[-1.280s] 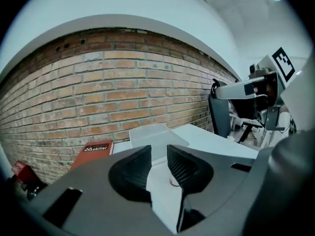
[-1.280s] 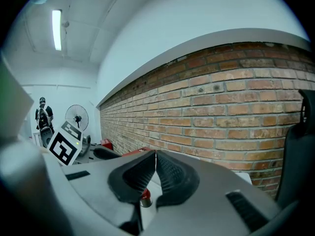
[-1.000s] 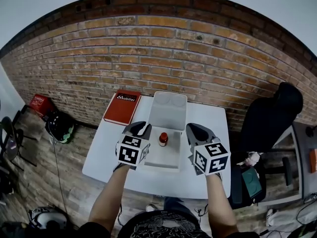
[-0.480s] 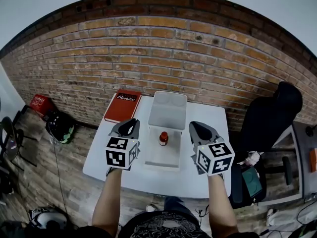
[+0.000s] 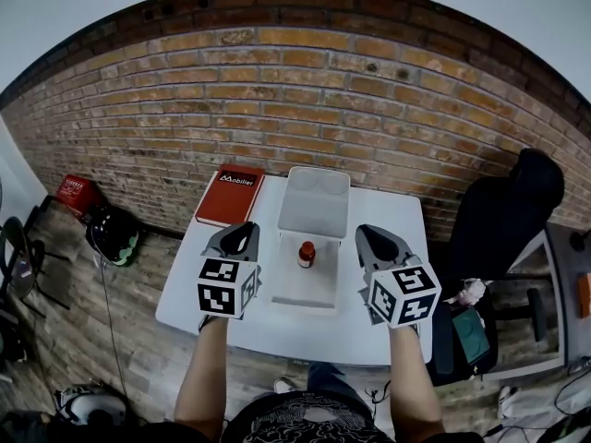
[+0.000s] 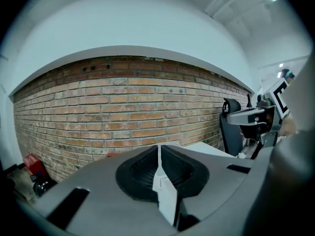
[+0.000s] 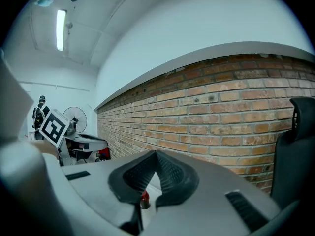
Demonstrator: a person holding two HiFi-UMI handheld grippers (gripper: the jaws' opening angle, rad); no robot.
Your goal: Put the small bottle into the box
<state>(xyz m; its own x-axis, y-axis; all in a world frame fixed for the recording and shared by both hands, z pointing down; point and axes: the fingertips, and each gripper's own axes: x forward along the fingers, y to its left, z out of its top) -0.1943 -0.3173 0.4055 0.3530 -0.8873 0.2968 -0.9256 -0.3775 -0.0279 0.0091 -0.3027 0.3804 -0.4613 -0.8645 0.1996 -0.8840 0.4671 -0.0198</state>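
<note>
The small bottle, brown with a red cap, stands upright inside the clear box on the white table. The box's lid stands open behind it. My left gripper hovers left of the box. Its jaws have just been closing and now meet with nothing between them, as the left gripper view shows. My right gripper hovers right of the box, its tips together and empty. Through the gap below them the bottle shows.
A red book lies at the table's back left corner. A black office chair stands to the right of the table. A dark bag and a red item sit on the floor at left. The brick wall runs behind.
My left gripper has drawn back to the left, away from the box and the bottle, and its jaws have shut. The right gripper and the bottle have stayed put.
</note>
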